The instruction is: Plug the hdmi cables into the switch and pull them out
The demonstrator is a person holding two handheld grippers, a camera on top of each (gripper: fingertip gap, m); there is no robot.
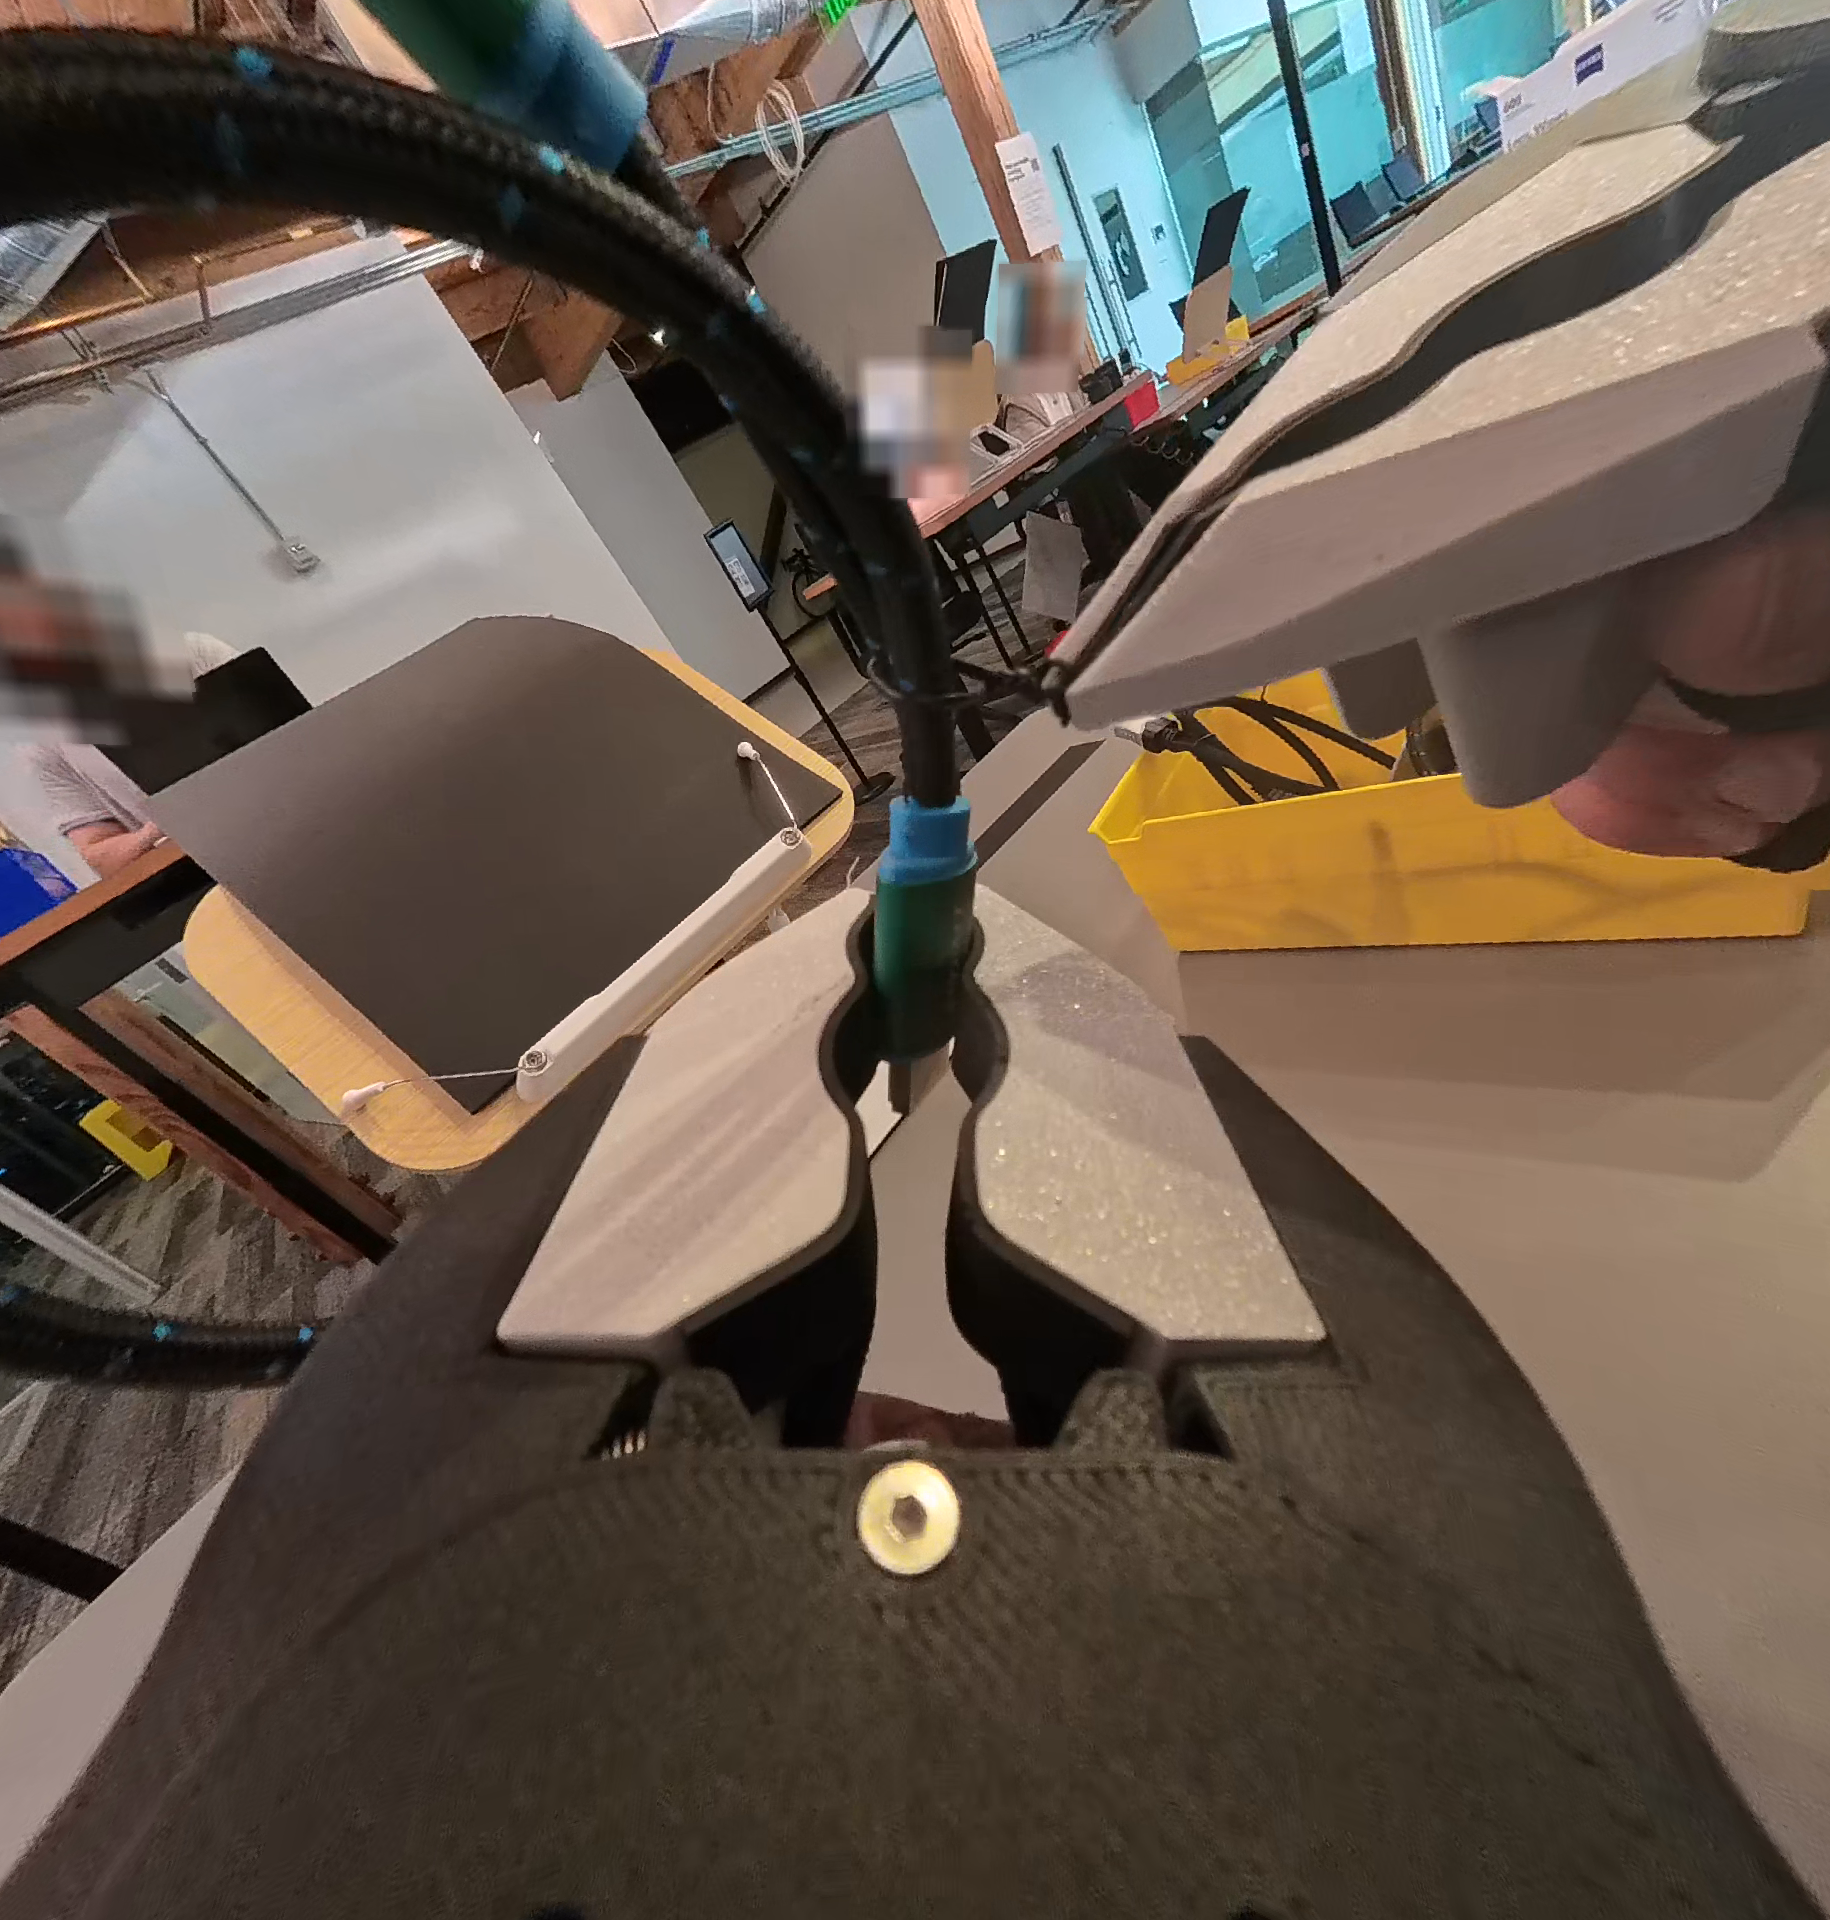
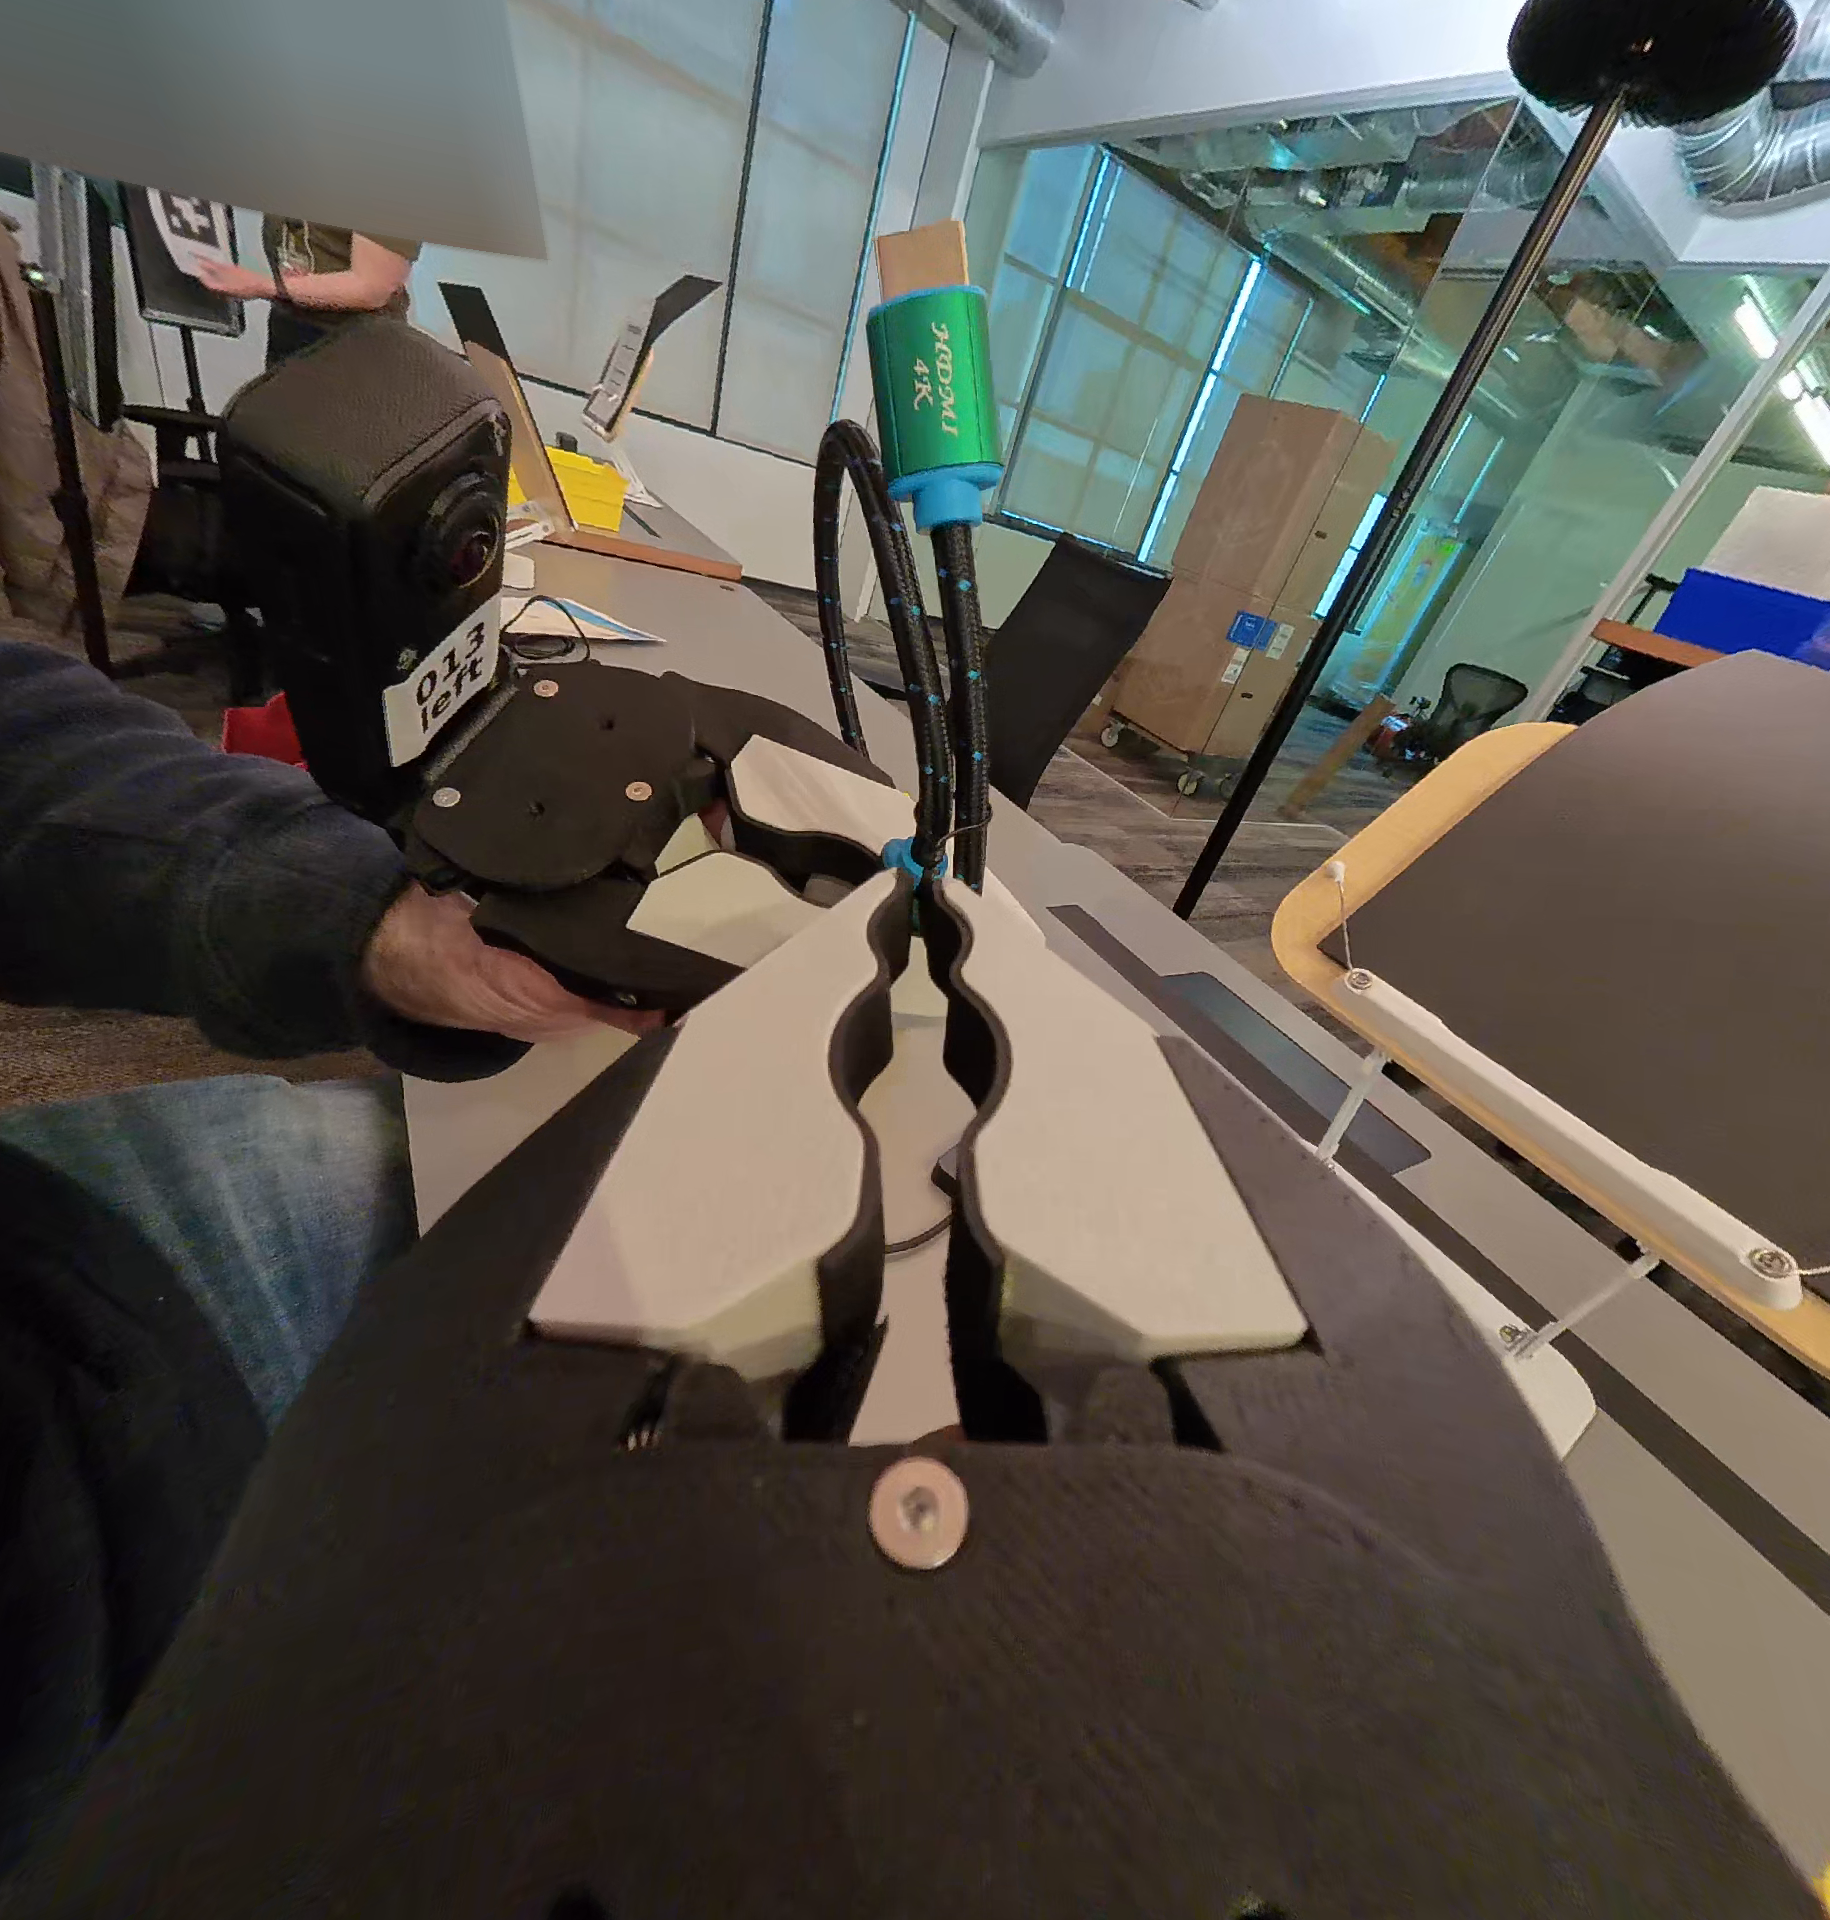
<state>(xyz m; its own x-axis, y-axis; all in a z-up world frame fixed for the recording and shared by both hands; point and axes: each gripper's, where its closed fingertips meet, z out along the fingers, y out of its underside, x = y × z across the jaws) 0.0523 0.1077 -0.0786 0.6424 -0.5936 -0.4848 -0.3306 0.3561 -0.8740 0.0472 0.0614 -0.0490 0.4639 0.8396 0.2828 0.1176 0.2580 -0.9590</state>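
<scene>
While gripped near its tips by the left tool (image 1: 916, 1023), green-shelled HDMI plug (image 1: 916, 935) points metal end back toward the camera, likely readied for insertion. Closed on the tie-bound black-and-blue braided cable (image 2: 926, 665) just above the bench (image 2: 620, 1132), right tool (image 2: 919, 914) steadies the loop so the second green plug (image 2: 932, 400) stands upright, gold-toned tip uppermost. No switch in view. Yellow bin (image 1: 1410, 862) with spare leads behind.
</scene>
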